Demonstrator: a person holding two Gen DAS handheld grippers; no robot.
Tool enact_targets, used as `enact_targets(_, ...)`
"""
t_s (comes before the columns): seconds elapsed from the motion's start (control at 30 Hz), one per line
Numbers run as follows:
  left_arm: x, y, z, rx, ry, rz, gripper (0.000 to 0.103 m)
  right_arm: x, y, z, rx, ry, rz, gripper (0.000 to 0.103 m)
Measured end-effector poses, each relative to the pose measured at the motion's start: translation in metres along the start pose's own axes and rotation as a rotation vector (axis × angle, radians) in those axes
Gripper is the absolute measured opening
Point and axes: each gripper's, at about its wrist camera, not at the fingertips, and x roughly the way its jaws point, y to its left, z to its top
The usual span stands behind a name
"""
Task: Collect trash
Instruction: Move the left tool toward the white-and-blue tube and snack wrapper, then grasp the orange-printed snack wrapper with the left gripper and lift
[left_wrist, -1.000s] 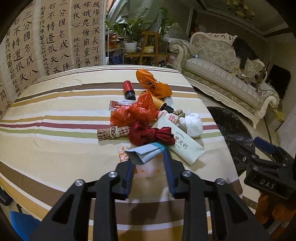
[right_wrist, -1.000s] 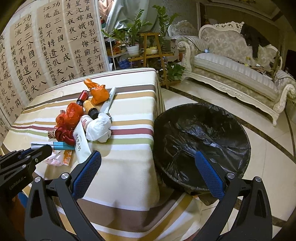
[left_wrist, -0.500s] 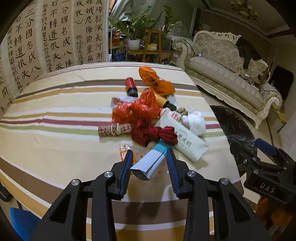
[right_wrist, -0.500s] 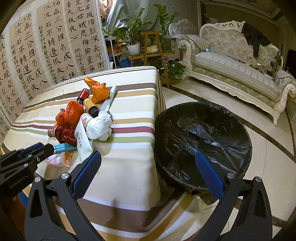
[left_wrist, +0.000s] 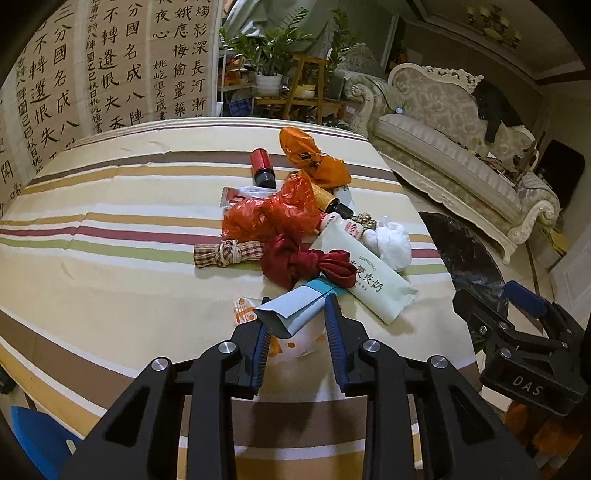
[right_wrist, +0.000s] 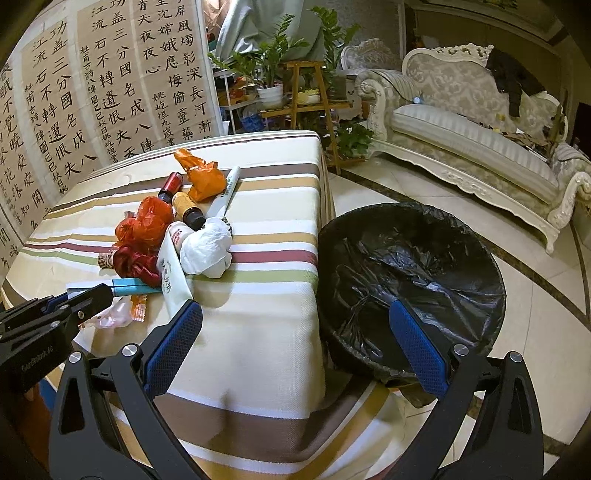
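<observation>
The blue carton sat clamped in the left claw, raised off the tabletop, its far end at 12 o'clock near the red cloth. The bin at 3 o'clock looked empty, so collecting had barely begun; the pile, with the orange bag and white wad, remained. The right claw hung wide apart, holding nothing.
</observation>
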Motion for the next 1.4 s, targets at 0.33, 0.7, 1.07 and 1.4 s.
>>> enact_targets(0.33, 0.0, 0.008, 0.002, -0.031, -0.007, -0.013, 0.024, 0.001, 0.002, 0.001, -0.012, 0.006, -0.004, 0.099)
enact_targets(0.7, 0.002, 0.036, 0.007, -0.091, -0.019, 0.041, 0.013, 0.005, 0.011, 0.003, -0.035, 0.02, -0.004, 0.099)
enact_targets(1.07, 0.009, 0.057, 0.005, -0.189, 0.053, 0.017, 0.038, 0.011, 0.02, 0.005, -0.055, 0.032, 0.005, 0.099)
enact_targets(1.4, -0.012, 0.051, -0.004, -0.149, 0.061, -0.042, 0.059, 0.011, 0.017, 0.006, -0.041, 0.029, 0.016, 0.099)
